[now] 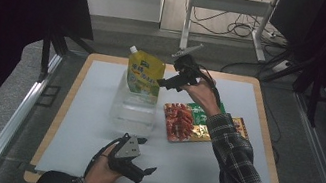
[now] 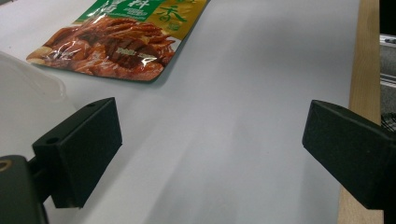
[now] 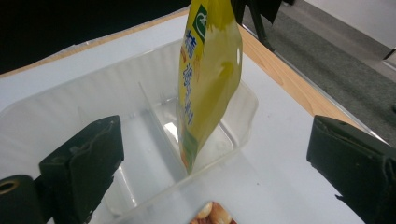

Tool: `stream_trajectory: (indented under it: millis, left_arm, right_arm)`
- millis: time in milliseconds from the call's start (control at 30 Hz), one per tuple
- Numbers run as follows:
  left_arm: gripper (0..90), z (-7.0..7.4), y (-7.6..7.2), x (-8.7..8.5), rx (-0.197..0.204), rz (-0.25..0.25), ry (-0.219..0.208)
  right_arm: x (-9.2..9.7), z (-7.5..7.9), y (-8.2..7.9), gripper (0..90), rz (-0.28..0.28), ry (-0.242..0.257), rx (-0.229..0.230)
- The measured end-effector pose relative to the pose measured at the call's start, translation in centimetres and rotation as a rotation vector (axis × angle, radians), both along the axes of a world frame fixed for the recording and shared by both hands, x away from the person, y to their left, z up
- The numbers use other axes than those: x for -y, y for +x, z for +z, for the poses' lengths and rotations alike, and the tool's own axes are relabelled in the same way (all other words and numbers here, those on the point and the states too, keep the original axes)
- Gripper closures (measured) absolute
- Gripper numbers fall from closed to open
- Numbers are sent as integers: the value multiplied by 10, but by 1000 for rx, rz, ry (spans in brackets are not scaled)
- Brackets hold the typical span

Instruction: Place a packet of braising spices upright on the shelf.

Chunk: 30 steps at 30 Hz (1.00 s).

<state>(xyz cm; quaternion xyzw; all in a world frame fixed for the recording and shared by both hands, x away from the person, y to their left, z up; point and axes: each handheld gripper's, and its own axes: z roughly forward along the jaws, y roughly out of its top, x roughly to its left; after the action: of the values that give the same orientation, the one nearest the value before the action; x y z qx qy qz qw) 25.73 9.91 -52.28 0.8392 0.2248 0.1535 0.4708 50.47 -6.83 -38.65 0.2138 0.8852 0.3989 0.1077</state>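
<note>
Yellow pouch [image 1: 144, 73] stands upright in the far compartment of the clear tray [image 1: 133, 111], around 12 o'clock from my left gripper [image 1: 146, 172], which idles wide open and empty near the worktop [image 1: 94, 125] edge. My right gripper [image 1: 161, 82], jaws wide, nothing held, sits at the pouch's 3 o'clock. Back out level; don't clip it. Snack packet [image 1: 186, 121] lies beside the tray.

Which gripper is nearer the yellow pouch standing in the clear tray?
Right. The right gripper sits just beside the yellow pouch, jaws open; the left gripper rests at the table's near edge.
</note>
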Motion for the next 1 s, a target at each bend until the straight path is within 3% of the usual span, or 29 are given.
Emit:
stream_trajectory:
  millis: [333, 533, 767, 1000]
  left_arm:
    - [42, 0, 0, 1, 1, -7, 0]
    - [42, 0, 0, 1, 0, -8, -1]
    - [42, -1, -1, 2, 1, -9, 0]
    - [42, -1, -1, 2, 2, -6, 5]
  right_arm:
    - [20, -3, -14, 0, -12, 14, 30]
    - [37, -10, -23, 0, -28, 35, 26]
    - [53, -21, -32, 4, -49, 15, 11]
    - [68, -29, -41, 6, -73, 51, 10]
